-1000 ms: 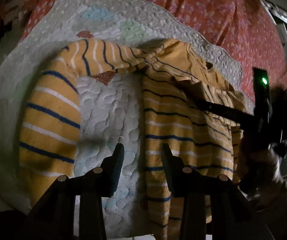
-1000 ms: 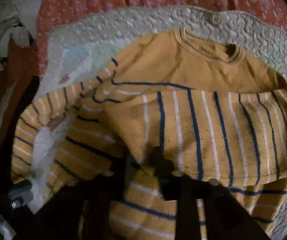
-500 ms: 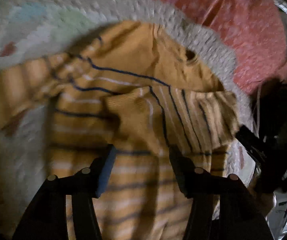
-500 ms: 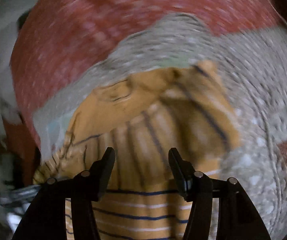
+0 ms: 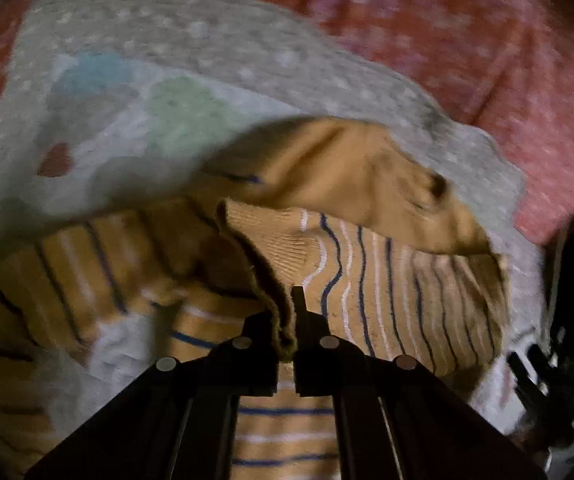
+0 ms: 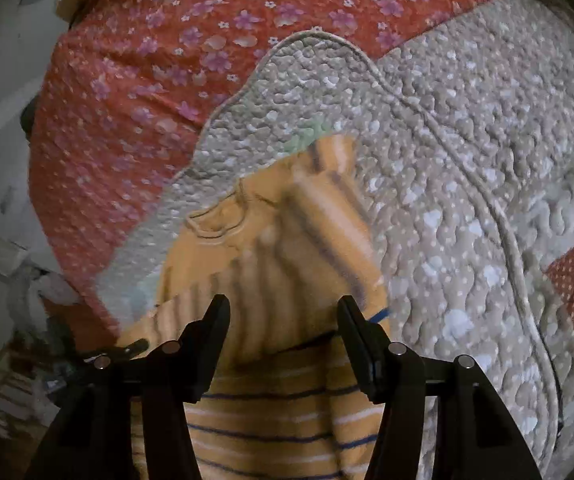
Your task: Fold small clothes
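On the quilted mat [image 6: 467, 152], striped sweater [image 5: 387, 272] cuff clenched in left gripper [image 5: 285, 320] jaws, right gripper [image 6: 283, 320] jaws spread above it.

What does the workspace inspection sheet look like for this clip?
Surface: grey quilted mat over red floral bedspread.
Job's things: yellow striped sweater on the mat, one fold lifted.
Clutter: nothing seen on the mat.
Grippers: left tongs shut on a sweater fold; right tongs open above the sweater, gripping nothing.
Cables: nothing seen.
Surroundings: dim, indistinct objects beyond the bed's edge.
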`<action>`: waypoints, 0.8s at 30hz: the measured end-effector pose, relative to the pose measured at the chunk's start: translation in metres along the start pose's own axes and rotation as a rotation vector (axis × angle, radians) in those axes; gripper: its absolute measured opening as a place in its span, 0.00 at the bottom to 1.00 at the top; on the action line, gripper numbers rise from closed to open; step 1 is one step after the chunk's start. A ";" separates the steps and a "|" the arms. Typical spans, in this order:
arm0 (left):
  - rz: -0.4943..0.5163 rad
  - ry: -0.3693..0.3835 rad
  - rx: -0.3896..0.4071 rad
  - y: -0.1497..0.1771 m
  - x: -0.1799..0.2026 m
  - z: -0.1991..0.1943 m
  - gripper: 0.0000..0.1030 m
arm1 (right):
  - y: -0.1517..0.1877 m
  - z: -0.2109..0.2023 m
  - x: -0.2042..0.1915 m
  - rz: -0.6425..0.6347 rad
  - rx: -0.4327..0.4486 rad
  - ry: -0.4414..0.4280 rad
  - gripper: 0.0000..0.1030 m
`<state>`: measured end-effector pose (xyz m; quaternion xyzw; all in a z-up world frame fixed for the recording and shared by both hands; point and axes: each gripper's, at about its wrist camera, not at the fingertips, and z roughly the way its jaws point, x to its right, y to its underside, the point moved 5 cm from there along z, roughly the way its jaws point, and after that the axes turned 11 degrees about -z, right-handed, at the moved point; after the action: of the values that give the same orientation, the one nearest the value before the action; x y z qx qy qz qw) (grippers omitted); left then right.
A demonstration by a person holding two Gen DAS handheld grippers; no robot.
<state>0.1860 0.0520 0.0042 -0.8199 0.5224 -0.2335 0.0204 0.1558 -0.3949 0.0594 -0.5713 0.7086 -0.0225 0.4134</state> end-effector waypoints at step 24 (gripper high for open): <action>0.131 -0.087 0.019 0.004 0.004 0.000 0.26 | -0.005 0.029 0.019 -0.063 -0.027 0.364 0.47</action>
<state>0.1837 0.0469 0.0048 -0.7930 0.5713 -0.2007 0.0663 0.1771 -0.3997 0.0317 -0.5852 0.7538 -0.1287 0.2697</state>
